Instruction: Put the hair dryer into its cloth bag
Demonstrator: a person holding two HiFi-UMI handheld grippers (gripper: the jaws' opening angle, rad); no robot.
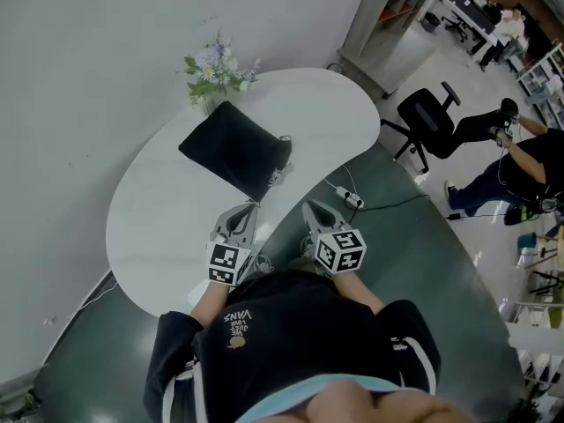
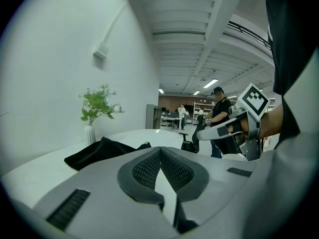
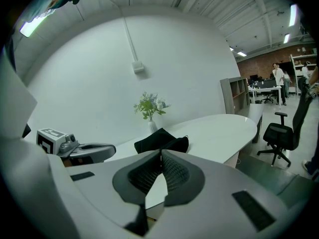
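Note:
A black cloth bag (image 1: 236, 148) lies bulging on the white table (image 1: 159, 210), its mouth and drawstring toward the near right edge; it also shows in the left gripper view (image 2: 99, 151) and the right gripper view (image 3: 162, 141). The hair dryer itself is not visible. My left gripper (image 1: 249, 208) hovers over the table's near edge just short of the bag, shut with nothing between its pads. My right gripper (image 1: 309, 208) hangs beside the table edge, to the right of the left one, also shut and empty.
A vase of flowers (image 1: 214, 73) stands at the table's far edge behind the bag. A cable and plug (image 1: 351, 198) lie on the floor to the right. A black office chair (image 1: 427, 120) and a seated person (image 1: 520, 161) are further right.

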